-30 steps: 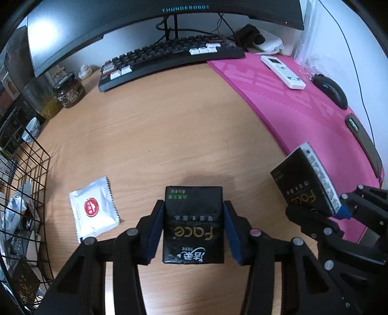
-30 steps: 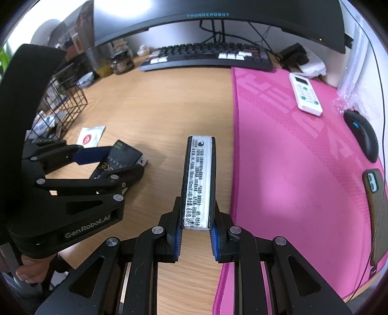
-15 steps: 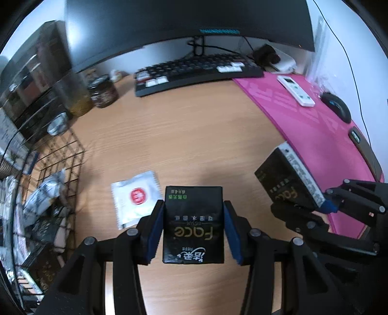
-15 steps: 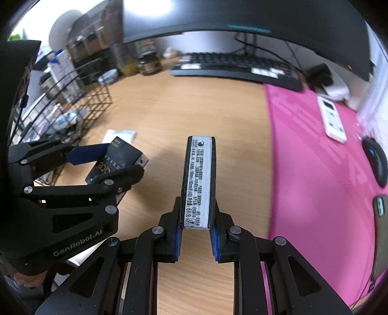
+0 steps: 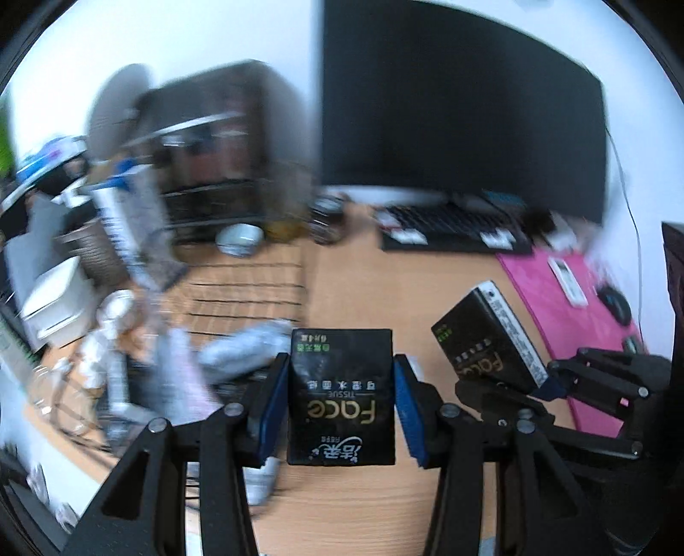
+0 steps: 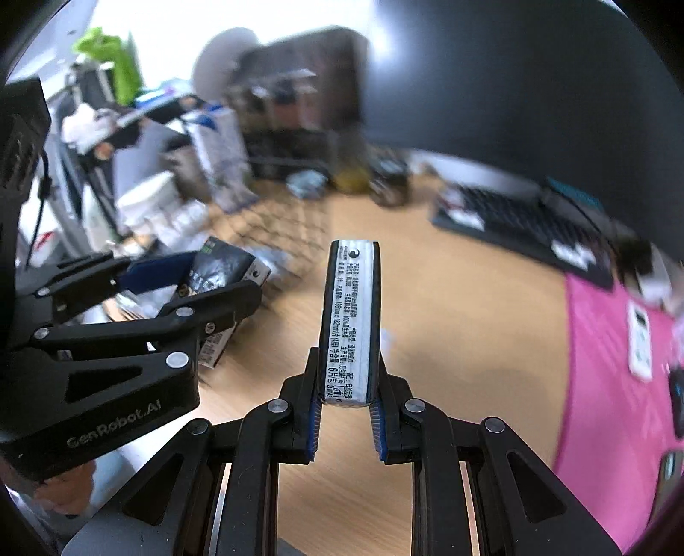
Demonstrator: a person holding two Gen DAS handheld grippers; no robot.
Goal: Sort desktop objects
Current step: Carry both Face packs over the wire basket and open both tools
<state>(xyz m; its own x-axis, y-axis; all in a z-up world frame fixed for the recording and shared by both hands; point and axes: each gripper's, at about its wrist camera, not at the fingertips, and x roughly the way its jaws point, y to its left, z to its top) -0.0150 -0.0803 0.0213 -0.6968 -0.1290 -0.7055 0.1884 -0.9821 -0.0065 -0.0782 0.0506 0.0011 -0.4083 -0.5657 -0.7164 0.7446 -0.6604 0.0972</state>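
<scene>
Readable print on the two tissue packs and on one claw body

The black tissue pack (image 5: 341,395) in the left claw (image 5: 340,400) carries "Face" in gold letters with "TISSUE" beside it, seen upside down, and Chinese characters too small to read. The second tissue pack (image 5: 487,340), in the right claw (image 6: 345,421), shows "Face" too; its white side label holds fine Chinese print, where only "6" is clear in the right wrist view. The left claw's body reads "GenRobot.AI".

Wooden desk (image 5: 350,504), white wall (image 5: 299,38), dark curved monitor (image 5: 461,107), cluttered shelving (image 6: 295,124).
</scene>
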